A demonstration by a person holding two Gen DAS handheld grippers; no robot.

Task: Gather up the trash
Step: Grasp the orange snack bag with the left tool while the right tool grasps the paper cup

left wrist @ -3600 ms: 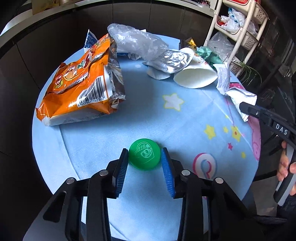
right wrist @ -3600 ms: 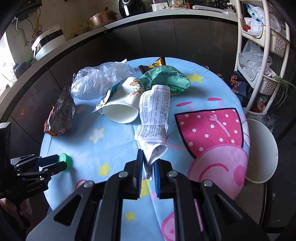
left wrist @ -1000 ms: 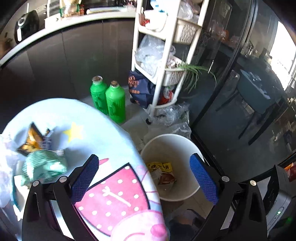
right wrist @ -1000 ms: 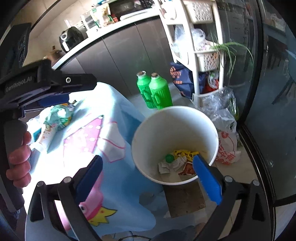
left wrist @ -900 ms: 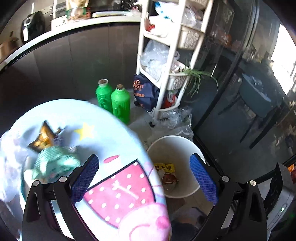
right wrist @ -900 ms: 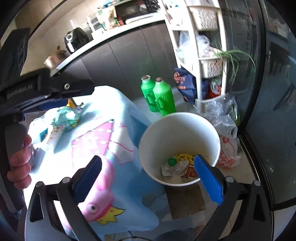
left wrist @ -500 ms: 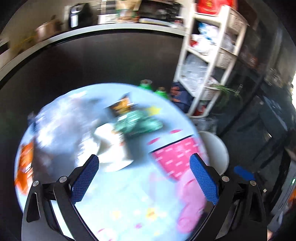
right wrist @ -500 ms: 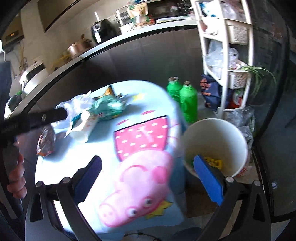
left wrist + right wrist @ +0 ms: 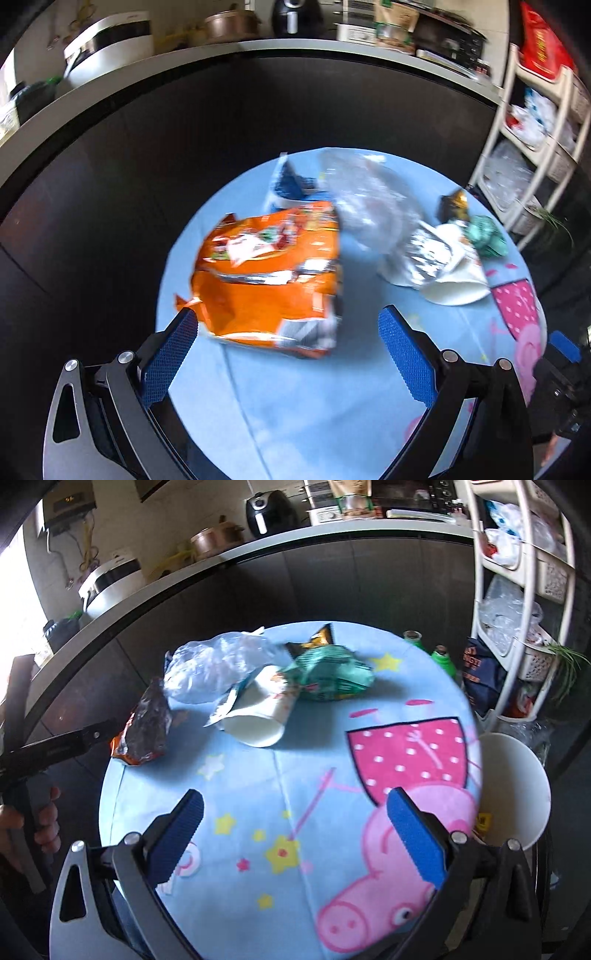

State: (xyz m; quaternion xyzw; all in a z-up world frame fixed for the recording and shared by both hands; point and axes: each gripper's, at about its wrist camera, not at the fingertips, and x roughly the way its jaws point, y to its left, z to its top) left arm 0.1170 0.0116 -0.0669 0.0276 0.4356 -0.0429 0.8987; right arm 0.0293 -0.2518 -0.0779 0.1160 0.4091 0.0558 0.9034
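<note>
On the round blue cartoon-print table (image 9: 258,812) lies trash. A big orange snack bag (image 9: 266,277) is just ahead of my left gripper (image 9: 288,354), which is open and empty above the table. Behind the bag are a clear plastic bag (image 9: 365,199), a foil wrapper (image 9: 428,254), a tipped white paper cup (image 9: 258,716), a green packet (image 9: 332,675) and a small gold wrapper (image 9: 321,637). My right gripper (image 9: 295,834) is open and empty over the pink pig print. The white trash bin (image 9: 513,790) stands beside the table's right edge.
A white shelf rack (image 9: 524,590) with bags stands at the right, two green bottles (image 9: 439,653) on the floor behind the table. A dark curved counter (image 9: 258,565) with appliances runs behind. A hand (image 9: 40,823) holds the left gripper at the right wrist view's left edge.
Both grippers have swung from over the bin back to the table, open throughout. The green cap and folded paper held earlier are gone from the table; a green cap showed in the bin.
</note>
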